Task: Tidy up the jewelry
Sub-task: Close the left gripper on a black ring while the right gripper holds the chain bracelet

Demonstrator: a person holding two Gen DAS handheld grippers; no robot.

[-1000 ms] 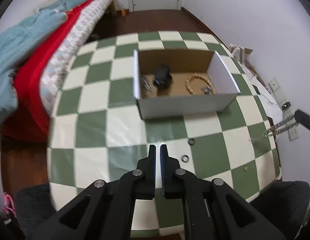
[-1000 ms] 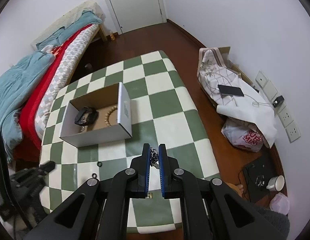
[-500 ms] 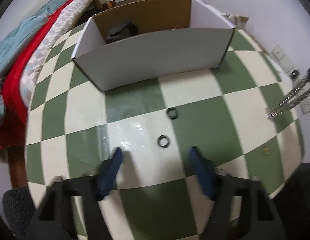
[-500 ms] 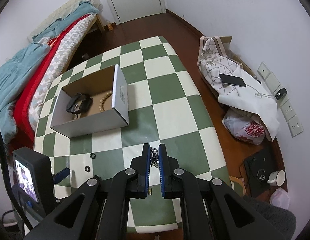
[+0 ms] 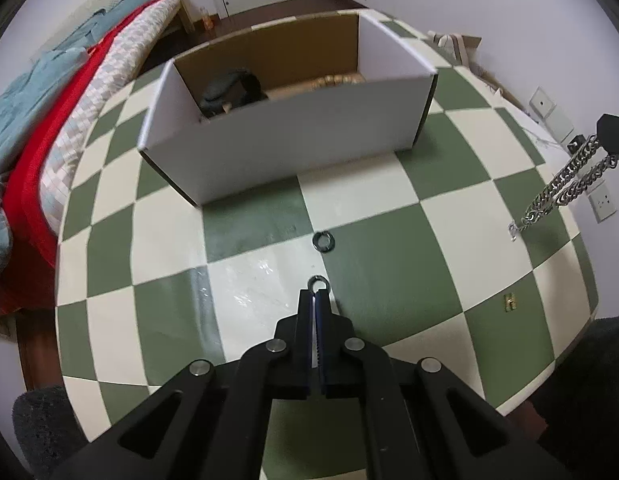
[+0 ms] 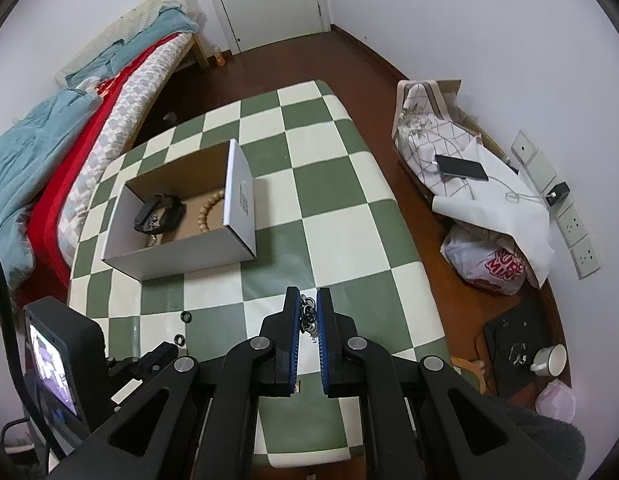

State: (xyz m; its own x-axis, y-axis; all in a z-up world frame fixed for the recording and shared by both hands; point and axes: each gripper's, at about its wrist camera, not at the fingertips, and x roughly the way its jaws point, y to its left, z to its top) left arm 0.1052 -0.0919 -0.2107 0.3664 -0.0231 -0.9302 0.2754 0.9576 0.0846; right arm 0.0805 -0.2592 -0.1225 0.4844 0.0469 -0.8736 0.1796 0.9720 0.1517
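Note:
My left gripper (image 5: 317, 294) points down at the green and white checked table (image 5: 389, 264). Its jaws are closing, and the pads pinch the near edge of a small dark ring (image 5: 317, 282). A second dark ring (image 5: 324, 241) lies flat just beyond it. Behind both stands the white cardboard box (image 5: 293, 152), holding a black band (image 5: 233, 90) and a beaded bracelet (image 5: 337, 79). My right gripper (image 6: 308, 308) is shut on a silver chain (image 6: 308, 316), which hangs at the right edge of the left wrist view as the chain (image 5: 565, 188). The right wrist view shows both rings (image 6: 185, 316) beside the left gripper (image 6: 169, 347).
A small gold piece (image 5: 510, 301) lies on a green square near the table's right edge. A bed with red and blue covers (image 6: 69, 152) runs along the left side. Bags, a phone and a cup (image 6: 549, 358) sit on the floor to the right.
The left gripper sank toward the table, opened wide around the nearer ring, then shut on it. The right gripper stayed put, holding the chain.

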